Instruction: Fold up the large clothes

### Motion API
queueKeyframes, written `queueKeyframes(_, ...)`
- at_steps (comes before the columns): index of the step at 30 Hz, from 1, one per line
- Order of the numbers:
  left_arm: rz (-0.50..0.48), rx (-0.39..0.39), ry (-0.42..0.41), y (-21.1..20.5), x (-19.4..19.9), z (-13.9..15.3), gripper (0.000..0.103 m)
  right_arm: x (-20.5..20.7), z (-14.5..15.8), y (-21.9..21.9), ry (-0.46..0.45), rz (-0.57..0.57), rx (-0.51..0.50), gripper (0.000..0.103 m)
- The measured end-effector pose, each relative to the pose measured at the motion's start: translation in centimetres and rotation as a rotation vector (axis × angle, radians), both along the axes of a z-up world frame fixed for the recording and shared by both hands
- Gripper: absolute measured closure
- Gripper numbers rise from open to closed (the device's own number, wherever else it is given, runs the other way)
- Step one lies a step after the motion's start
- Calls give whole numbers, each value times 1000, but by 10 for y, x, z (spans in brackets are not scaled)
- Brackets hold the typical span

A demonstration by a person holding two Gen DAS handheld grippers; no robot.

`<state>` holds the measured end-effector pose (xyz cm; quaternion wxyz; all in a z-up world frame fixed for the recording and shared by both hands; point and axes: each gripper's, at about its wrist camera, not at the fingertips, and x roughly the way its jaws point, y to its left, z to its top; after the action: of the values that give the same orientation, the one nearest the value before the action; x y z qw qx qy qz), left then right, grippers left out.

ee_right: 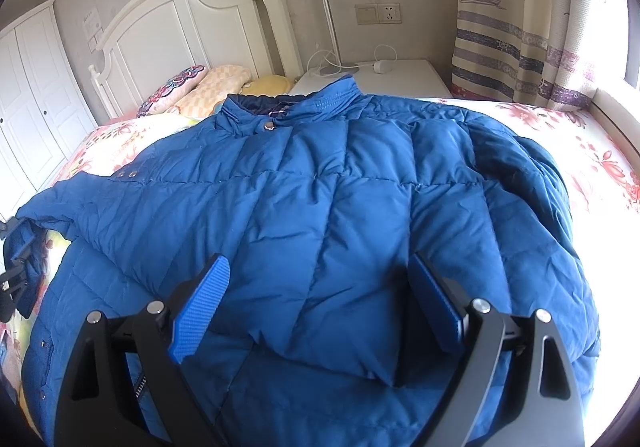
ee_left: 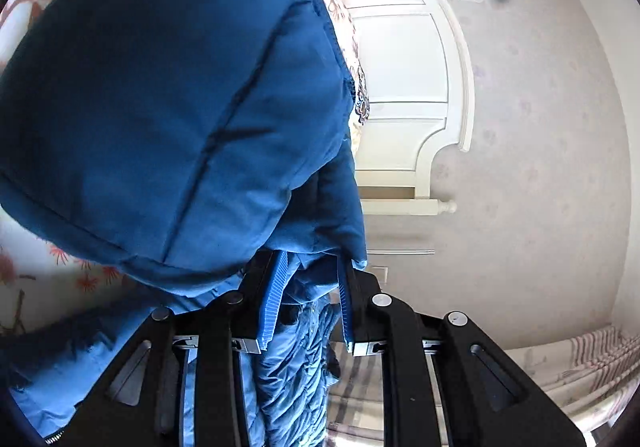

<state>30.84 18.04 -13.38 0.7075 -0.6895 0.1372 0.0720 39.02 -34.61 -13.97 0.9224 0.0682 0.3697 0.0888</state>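
Step now: the left gripper (ee_left: 308, 287) has its jaws clamped on the cuff end of the jacket's sleeve (ee_left: 168, 107). It looks like the sleeve is about to be folded over the jacket's body.
How to do it well: keep the cuff pinched tight. Carry the sleeve flat across the chest, with no twist. Lay it down before letting go.
Other gripper: the right gripper (ee_right: 320, 307) has its jaws wide apart and holds nothing. It hovers over the lower front of the jacket and could press the body down so it does not slide.
Where the jacket is: the blue puffer jacket (ee_right: 320, 187) lies front up on the bed (ee_right: 592, 151), collar toward the headboard (ee_right: 180, 23).
How it looks: thick, puffy and quilted, with a snap at the collar. It will likely spring back up.
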Motion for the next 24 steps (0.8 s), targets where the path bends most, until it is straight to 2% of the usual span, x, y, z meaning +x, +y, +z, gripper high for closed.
queueKeyframes(3, -33, -23, 12, 1, -7, 4, 88, 0, 0, 1, 0, 0, -1, 13)
queueKeyframes(4, -48, -21, -3, 5, -16, 10, 86, 0, 0, 0, 0, 0, 0, 13)
queueKeyframes(5, -59, 4, -22, 18, -35, 22, 78, 0, 0, 0, -1, 0, 1, 13)
queueKeyframes(6, -57, 65, -56, 11, -43, 31, 40, 1, 0, 0, -1, -1, 1, 13)
queueKeyframes(7, -26, 81, -90, 10, -49, 31, 8, 1, 0, 0, 1, -1, 0, 13)
queueKeyframes(8, 50, 97, -144, 11, -57, 32, 5, 1, -1, 1, 3, -1, -1, 13)
queueKeyframes(9, 123, 132, -158, 14, -60, 34, 4, 1, -1, 0, 3, -1, -3, 13)
queueKeyframes(11, 130, 166, -132, 23, -44, 31, 4, 0, -1, 2, 3, 1, -9, 13)
queueKeyframes(13, 84, 46, -27, 30, -29, 11, 4, -1, -1, 2, 1, 0, -8, 13)
queueKeyframes(14, 96, 20, 0, 31, -26, 5, 4, -1, -1, 2, 1, 0, -7, 13)
queueKeyframes(16, 124, 34, 20, 38, -15, 4, 4, 0, -1, 2, 2, 0, -8, 13)
queueKeyframes(17, 141, 14, 36, 41, -10, 4, 5, 0, -1, 3, 2, 0, -10, 13)
queueKeyframes(20, 177, -51, 104, 40, -8, -5, 26, 0, -2, 2, 4, 2, -12, 13)
queueKeyframes(21, 186, -75, 137, 41, -6, -6, 58, 0, -2, 1, 4, 3, -11, 13)
queueKeyframes(22, 170, -77, 151, 39, -5, -5, 71, 0, -2, 2, 4, 3, -12, 13)
queueKeyframes(23, 145, -64, 146, 38, -1, -2, 74, -1, -2, 2, 4, 3, -11, 13)
queueKeyframes(24, 119, -16, 137, 36, 2, 6, 81, 0, -2, 2, 4, 2, -11, 13)
